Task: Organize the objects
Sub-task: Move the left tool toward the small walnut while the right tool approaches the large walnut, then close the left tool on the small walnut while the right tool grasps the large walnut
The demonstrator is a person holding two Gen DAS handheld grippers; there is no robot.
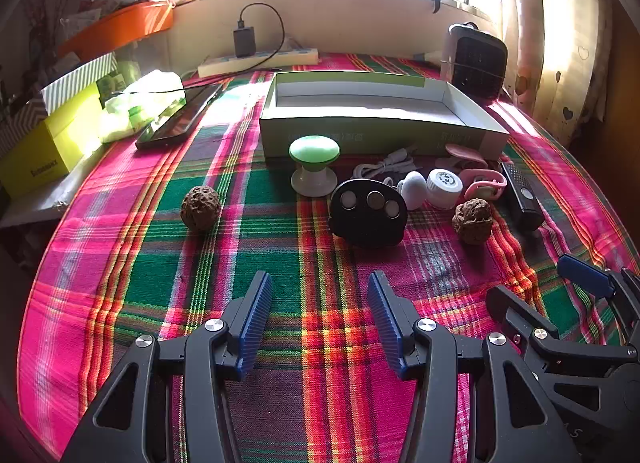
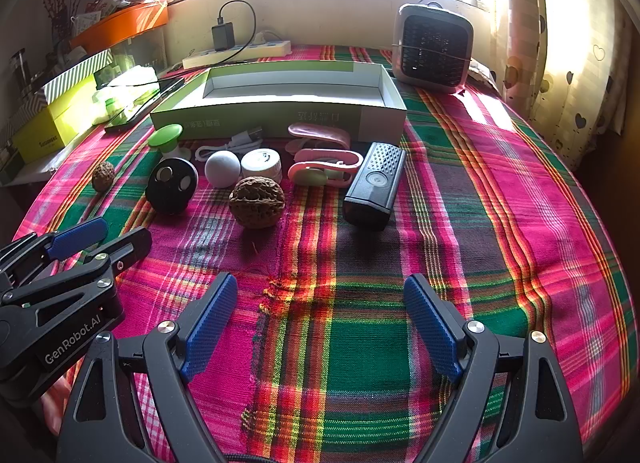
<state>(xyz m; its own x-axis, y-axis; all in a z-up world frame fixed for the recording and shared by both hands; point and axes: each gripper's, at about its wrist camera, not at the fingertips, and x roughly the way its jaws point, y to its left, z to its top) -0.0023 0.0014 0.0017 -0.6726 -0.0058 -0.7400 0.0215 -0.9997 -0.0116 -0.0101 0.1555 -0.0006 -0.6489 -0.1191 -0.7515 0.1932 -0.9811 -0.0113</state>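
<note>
On plaid cloth [image 2: 360, 303] in front of the open green box [image 2: 280, 111], approx a dozen small items sit in a loose row, none in the box yet. L gripper [image 1: 320, 319] and R gripper [image 2: 320, 323] both hover low over bare cloth near the cameras, jaws spread wide, nothing between the pads.

Handling, as a judgement:
- Walnuts: one [image 2: 257, 202] near R gripper, another [image 1: 200, 208] off alone to the left. Hard, light, rough shell, so good friction w/ ribbed pads. Round-ish, may roll; pinch across the widest part.
- Black rectangular device [image 2: 374, 187]: stiff, prob. heaviest piece. Take across its long flat sides, mid-length.
- Black oval gadget w/ three round discs [image 1: 368, 217]: smooth, rounded, could slip. Grip its edges, not the face.
- White ball [image 2: 223, 168] and white round cap [image 2: 262, 164]: light, smooth plastic, touching or nearly so. Ball likely to squirt out; close slowly, centred.
- Pink clips [image 2: 326, 169]: thin, light, overlapping, may drag each other along.
- White cable [image 2: 236, 143]: soft, floppy; grab the bundled middle.
- Green-topped knob [image 1: 314, 165]: upright, top-heavy look; take the narrow stem under the cap.

Box walls are thin card and will dent if bumped, so drop items in from above.
</note>
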